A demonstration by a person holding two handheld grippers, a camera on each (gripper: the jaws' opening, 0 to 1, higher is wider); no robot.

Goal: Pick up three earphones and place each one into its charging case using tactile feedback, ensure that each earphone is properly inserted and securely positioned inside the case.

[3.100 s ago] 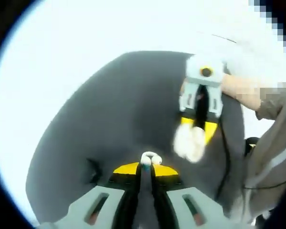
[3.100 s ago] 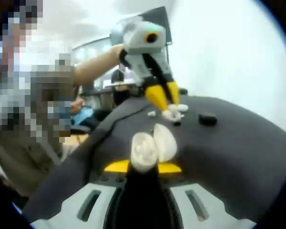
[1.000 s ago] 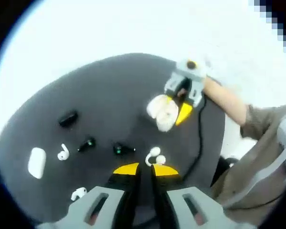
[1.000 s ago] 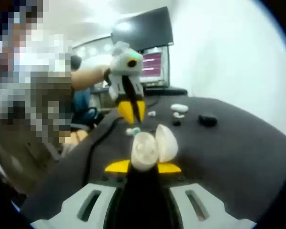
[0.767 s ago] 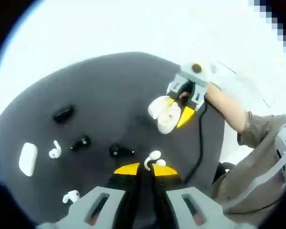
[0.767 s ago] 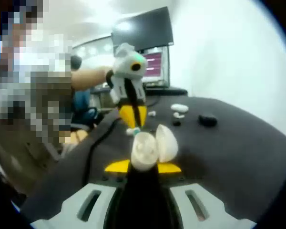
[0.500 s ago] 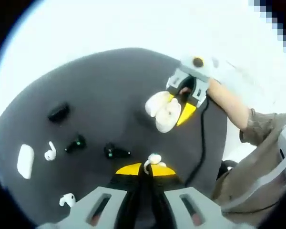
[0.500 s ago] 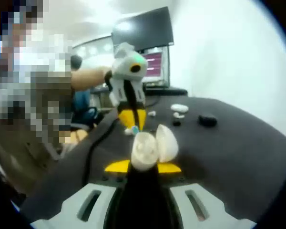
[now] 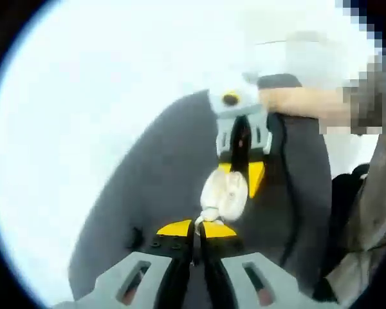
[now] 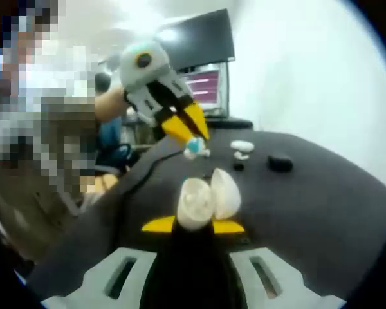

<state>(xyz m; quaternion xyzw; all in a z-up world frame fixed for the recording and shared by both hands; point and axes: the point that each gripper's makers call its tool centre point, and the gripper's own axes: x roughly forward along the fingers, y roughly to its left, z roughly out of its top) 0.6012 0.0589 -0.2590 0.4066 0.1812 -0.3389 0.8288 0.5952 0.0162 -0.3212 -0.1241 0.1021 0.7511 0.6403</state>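
In the left gripper view, the left gripper rises from the bottom centre with its jaws closed tight on a small white earphone. Just above it, in the middle of the frame, the right gripper reaches down from the upper right and pinches an open white charging case; earphone and case look to be touching or nearly so. Both hang over a dark tabletop.

In the right gripper view, the case sits at the centre, lid open, clamped at the right gripper's tips. The left gripper comes in from the upper left, holding the earphone above the case. At right of centre, a closed white case and a black case lie on the tabletop.
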